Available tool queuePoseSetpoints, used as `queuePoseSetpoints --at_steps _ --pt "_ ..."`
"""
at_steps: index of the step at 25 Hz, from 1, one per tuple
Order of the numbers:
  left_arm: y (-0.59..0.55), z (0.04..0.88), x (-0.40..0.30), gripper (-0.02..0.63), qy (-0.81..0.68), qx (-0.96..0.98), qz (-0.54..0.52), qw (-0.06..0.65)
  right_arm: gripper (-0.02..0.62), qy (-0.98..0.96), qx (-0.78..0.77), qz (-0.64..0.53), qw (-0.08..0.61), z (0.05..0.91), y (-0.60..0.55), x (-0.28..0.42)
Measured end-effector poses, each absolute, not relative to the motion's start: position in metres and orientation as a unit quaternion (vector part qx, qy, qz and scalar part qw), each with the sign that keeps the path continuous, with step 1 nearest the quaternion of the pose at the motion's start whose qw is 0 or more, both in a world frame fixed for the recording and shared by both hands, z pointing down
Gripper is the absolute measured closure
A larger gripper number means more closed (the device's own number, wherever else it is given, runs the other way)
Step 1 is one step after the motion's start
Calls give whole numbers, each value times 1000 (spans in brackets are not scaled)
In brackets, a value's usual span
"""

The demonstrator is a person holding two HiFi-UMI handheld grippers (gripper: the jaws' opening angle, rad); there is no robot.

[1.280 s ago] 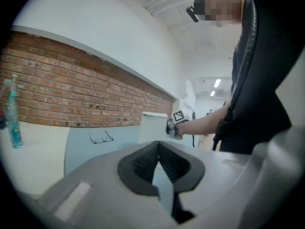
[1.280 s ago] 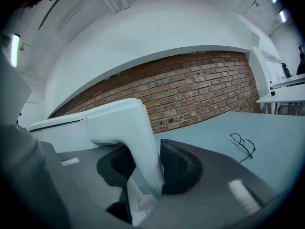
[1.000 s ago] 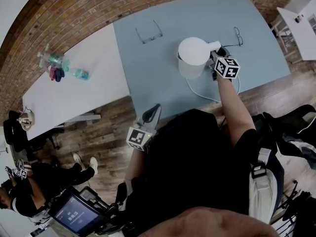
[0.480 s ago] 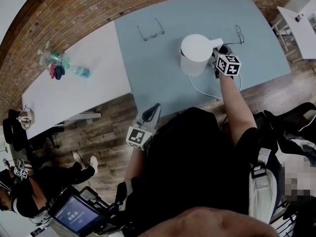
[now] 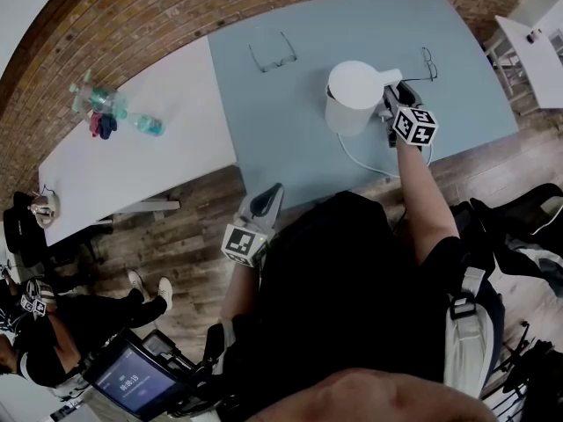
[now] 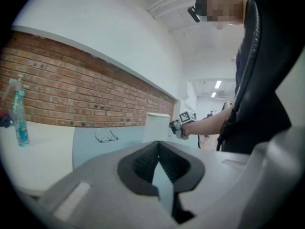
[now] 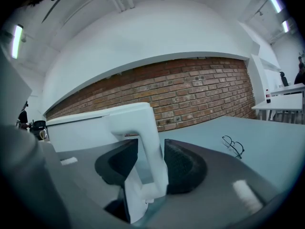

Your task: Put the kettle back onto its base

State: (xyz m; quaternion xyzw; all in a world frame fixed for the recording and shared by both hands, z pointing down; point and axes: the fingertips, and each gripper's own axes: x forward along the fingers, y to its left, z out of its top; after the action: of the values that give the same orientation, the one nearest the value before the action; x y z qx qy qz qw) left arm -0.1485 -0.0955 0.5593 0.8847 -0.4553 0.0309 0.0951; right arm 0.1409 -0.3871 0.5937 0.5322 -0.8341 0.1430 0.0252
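The white kettle point(image 5: 354, 95) stands upright on the blue table point(image 5: 281, 130). Whatever is under it is hidden, and a white cable point(image 5: 359, 160) runs out from its foot. My right gripper point(image 5: 392, 102) is at the kettle's handle point(image 7: 144, 137). In the right gripper view, the right gripper point(image 7: 150, 149) has the handle between its jaws with a slim gap on the left side. These jaws have just been opening. My left gripper point(image 5: 268, 199) hangs off the table's near edge, away from the kettle, shut and empty. The left gripper view shows the kettle point(image 6: 156, 127) far ahead.
Two pairs of glasses point(image 5: 273, 53) point(image 5: 427, 62) lie on the blue table, left of and behind the kettle. Plastic bottles point(image 5: 110, 108) stand on the adjoining white table point(image 5: 149, 174). Another white table point(image 5: 532, 42) is at far right. A person point(image 5: 53, 323) sits at lower left.
The kettle and the right gripper keep their place on the table; the head view only drifts slightly. The left gripper stays put.
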Motion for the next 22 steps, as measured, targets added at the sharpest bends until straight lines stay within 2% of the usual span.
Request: queuePoseSetpoints --at_steps 13,15,18,22 --pt "-100 560 -135 604 -432 895 19 106 434 -847 518 119 -1 565 -333 146" --pt "-100 560 -133 604 -429 897 19 106 449 -856 505 114 -15 555 -318 142" --pt "-103 561 -130 604 -426 898 17 106 508 -869 479 113 -50 534 -296 134" --pt "-106 558 -126 604 -424 900 14 102 517 -896 435 84 -41 520 -268 115"
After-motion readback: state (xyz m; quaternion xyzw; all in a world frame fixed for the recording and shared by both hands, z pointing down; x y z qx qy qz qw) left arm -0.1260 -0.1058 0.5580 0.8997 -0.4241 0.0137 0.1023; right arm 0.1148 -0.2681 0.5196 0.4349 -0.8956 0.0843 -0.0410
